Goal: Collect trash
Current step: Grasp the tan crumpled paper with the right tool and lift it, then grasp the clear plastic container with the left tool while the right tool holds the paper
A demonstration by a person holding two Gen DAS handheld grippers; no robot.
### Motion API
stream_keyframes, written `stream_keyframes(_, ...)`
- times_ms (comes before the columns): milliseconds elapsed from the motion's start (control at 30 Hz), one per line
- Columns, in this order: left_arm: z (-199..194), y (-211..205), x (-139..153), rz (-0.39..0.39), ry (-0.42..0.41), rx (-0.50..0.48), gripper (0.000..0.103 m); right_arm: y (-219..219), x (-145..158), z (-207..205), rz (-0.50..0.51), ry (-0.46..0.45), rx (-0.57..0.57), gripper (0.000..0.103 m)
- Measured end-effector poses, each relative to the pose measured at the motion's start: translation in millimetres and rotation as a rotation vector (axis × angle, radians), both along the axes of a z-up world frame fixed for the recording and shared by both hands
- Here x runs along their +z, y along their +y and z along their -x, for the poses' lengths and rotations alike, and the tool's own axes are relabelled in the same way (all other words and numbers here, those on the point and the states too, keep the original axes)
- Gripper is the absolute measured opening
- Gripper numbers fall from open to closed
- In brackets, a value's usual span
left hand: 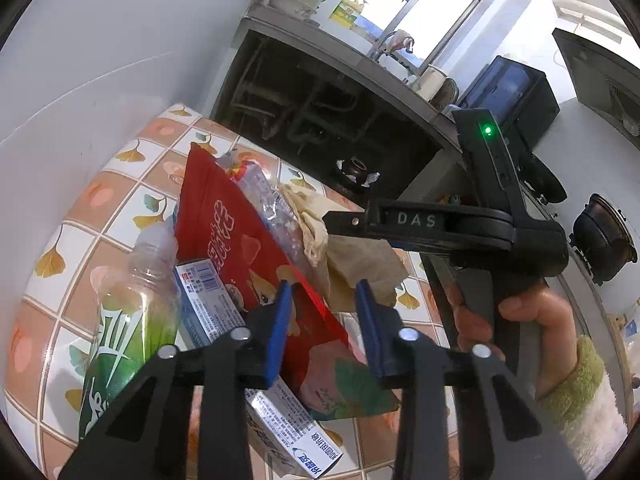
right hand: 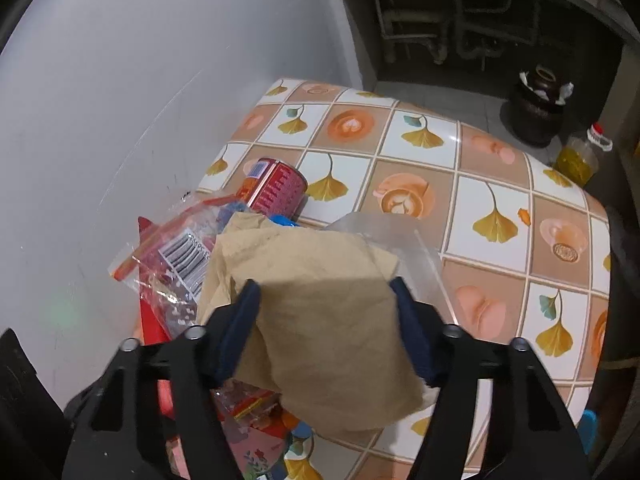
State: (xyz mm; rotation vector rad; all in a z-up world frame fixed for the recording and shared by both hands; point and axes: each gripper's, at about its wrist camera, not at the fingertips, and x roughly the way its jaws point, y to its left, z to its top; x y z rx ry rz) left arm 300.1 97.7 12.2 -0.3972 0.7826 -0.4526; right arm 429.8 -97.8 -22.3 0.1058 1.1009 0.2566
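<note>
Gripping the red snack bag (left hand: 240, 240), the left gripper (left hand: 324, 292) was clamped shut on its edge; right gripper (right hand: 324, 292) pinched the brown paper bag (right hand: 320, 320), both above the tiled table (right hand: 480, 200) trash pile.

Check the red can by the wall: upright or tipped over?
Tipped over. The red can lies on its side on the tiled tabletop, label facing up, behind the brown paper bag.

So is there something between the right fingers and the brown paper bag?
Nothing visible. The right gripper already has the brown paper bag between its fingers, both touching its sides.
</note>
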Motion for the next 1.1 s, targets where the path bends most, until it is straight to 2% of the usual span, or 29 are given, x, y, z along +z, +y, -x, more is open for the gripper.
stream_keyframes(67,0.1,-0.3,-0.2,-0.003,-0.001,0.000,0.027,0.4,-1.0,0.2,-0.003,0.005,0.000,0.030)
stream_keyframes(133,0.8,-0.7,0.4,-0.006,-0.002,0.000,0.025,-1.0,-1.2,0.9,-0.012,0.010,-0.002,0.007)
stream_keyframes(200,2.0,-0.9,1.1,-0.010,-0.008,0.000,0.025,-3.4,1.7,3.3,-0.027,-0.001,-0.002,0.004)
stream_keyframes(433,8.6,0.0,2.7,-0.020,-0.018,0.004,0.025,-22.0,32.1,29.9,-0.107,-0.087,-0.010,0.001)
stream_keyframes(733,34.5,4.6,22.0,-0.036,-0.114,-0.006,0.025,-77.7,86.5,120.4,-0.139,-0.244,-0.051,0.001)
stream_keyframes(867,42.9,-2.8,36.6,-0.056,-0.159,-0.043,0.025,-106.7,88.2,158.8,-0.138,-0.250,-0.099,0.001)
stream_keyframes(1000,39.5,-13.5,54.3,-0.051,-0.163,-0.099,0.025,-131.8,74.8,189.8,-0.141,-0.227,-0.159,0.001)
stream_keyframes(1033,36.7,-16.7,56.6,-0.048,-0.153,-0.117,0.032,-136.8,71.3,194.8,-0.145,-0.219,-0.169,0.001)
stream_keyframes(1100,21.6,-29.4,59.3,-0.050,-0.081,-0.174,0.045,-145.5,60.2,204.3,-0.161,-0.200,-0.188,0.001)
